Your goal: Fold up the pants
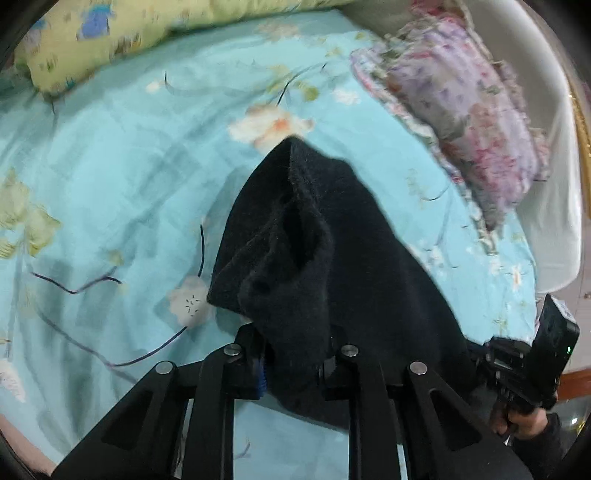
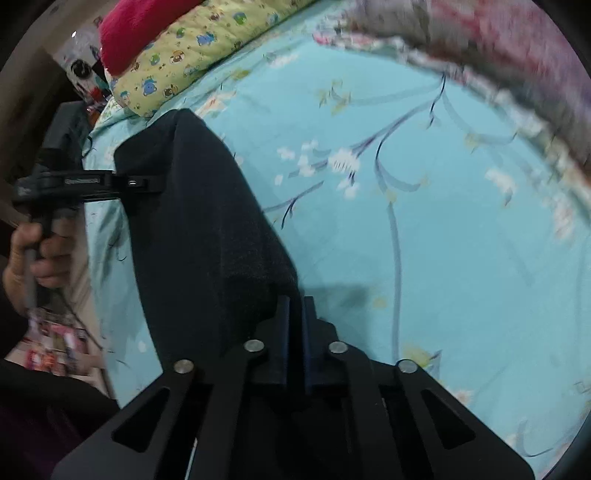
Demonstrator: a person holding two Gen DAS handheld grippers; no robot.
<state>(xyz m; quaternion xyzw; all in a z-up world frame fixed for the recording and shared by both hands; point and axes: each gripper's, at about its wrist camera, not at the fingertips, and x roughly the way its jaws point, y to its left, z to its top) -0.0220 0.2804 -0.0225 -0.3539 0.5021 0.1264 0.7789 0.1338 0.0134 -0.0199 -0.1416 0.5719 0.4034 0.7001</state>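
The left wrist view shows the left gripper (image 1: pixel 295 354) pinching a bunched, fuzzy fold of the black pants (image 1: pixel 314 240), with an open cuff or hem gaping toward the camera; the right gripper (image 1: pixel 532 354) appears at the far right edge, in a hand (image 1: pixel 524 421). The right wrist view shows what the first hides: the pants (image 2: pixel 199 229) hang as 1 smooth, flat dark panel stretched between the 2 tools, the right gripper (image 2: pixel 295 317) pressed together on its near corner, the left gripper (image 2: pixel 122 182) clamped at its left edge, held by a hand (image 2: pixel 40 254). Below lies a bed with a turquoise floral sheet (image 1: pixel 129 166), slightly creased. A yellow cartoon-print quilt (image 2: pixel 192 48) and a red cushion (image 2: pixel 136 26) lie at the far side, a ruffled purple-pink floral pillow (image 1: pixel 461 114) to the right.
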